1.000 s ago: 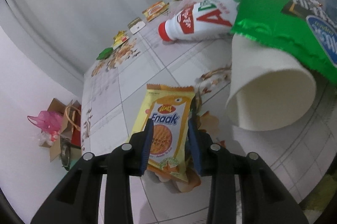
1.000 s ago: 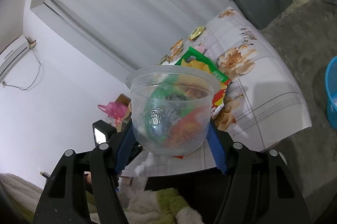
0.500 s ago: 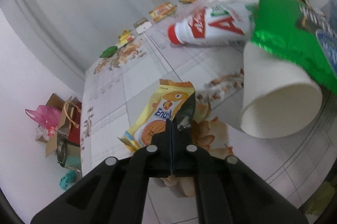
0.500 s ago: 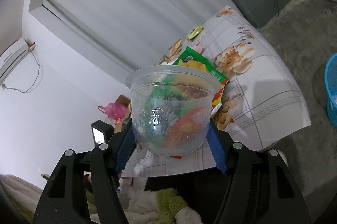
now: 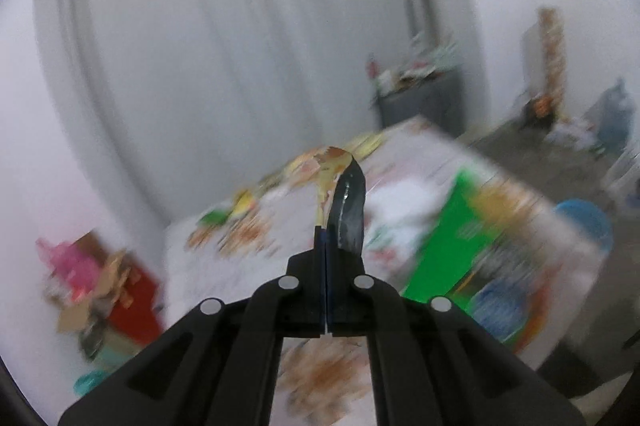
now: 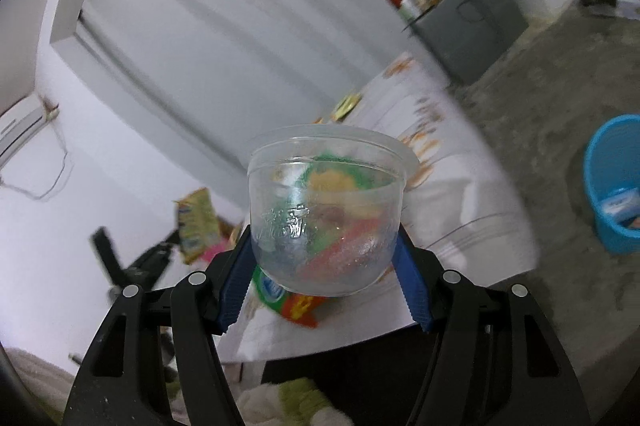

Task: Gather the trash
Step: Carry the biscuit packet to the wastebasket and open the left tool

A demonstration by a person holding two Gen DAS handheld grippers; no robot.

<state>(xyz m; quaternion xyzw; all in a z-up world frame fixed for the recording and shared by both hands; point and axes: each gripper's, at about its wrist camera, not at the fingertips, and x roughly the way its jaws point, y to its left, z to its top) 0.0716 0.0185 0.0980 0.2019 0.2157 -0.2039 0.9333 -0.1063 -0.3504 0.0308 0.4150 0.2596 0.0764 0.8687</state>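
My left gripper (image 5: 325, 238) is shut on the yellow Enaak snack wrapper (image 5: 344, 201), which sticks up edge-on from the pinched pads, well above the flowered table (image 5: 256, 250). The wrapper (image 6: 197, 222) and that gripper also show at the left of the right wrist view, lifted in the air. My right gripper (image 6: 325, 266) is shut on a clear plastic cup (image 6: 326, 209), held upright, its blue pads (image 6: 236, 282) pressing both sides. A green snack bag (image 5: 456, 238) lies on the table, blurred.
A blue bucket (image 6: 616, 185) stands on the grey floor right of the table, with a packet inside. Several small wrappers (image 5: 240, 203) lie along the table's far side. A grey cabinet (image 6: 468, 25) stands at the back, and bags (image 5: 100, 278) sit on the floor at left.
The left gripper closed on the yellow wrapper that lay flat on the table and lifted it high; the view now tilts up. The right gripper swung sideways with the cup.
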